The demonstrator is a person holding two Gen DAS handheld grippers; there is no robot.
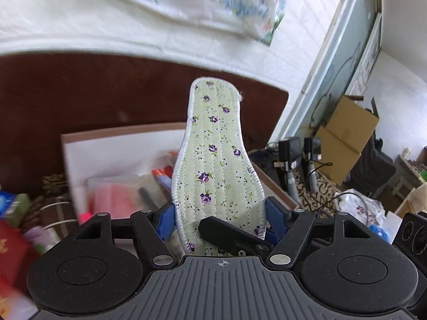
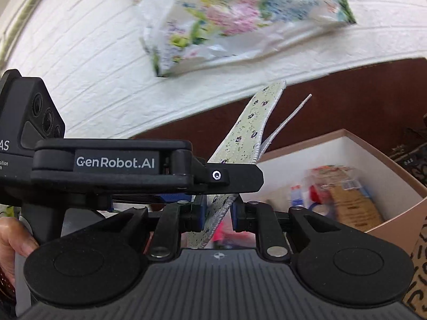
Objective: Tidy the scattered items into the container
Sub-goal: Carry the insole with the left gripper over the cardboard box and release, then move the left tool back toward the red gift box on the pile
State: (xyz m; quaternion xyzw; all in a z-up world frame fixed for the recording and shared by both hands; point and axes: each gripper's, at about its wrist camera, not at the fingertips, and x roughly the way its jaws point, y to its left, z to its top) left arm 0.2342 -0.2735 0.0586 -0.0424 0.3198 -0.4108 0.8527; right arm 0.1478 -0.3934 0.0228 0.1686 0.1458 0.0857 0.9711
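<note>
Judging the floral insole as light, soft and floppy: quilted cloth with a stitched white rim, likely to bend and sag wherever unsupported, neither fragile nor slippery. Best taken at the heel end, flat faces between the pads, as done by the right gripper: nearly closed, pinching the heel edge-on. Flanked too by the blue pads of the left gripper, set wide across the heel's width; impossible to tell whether pressing the rims or merely lying beside them. Standing toe-up in the air, raised just beside the box, about over its near rim by the look of it, not yet inside. Showing behind the insole, on the box side, a second thin white-rimmed strip, perhaps the matching one, too edge-on to say. Open-topped and white-walled, already holding a clear packet with pink contents, a brown-labelled packet and other small wrapped goods, blurred. Seemingly room enough on top for laying the insole flat.
</note>
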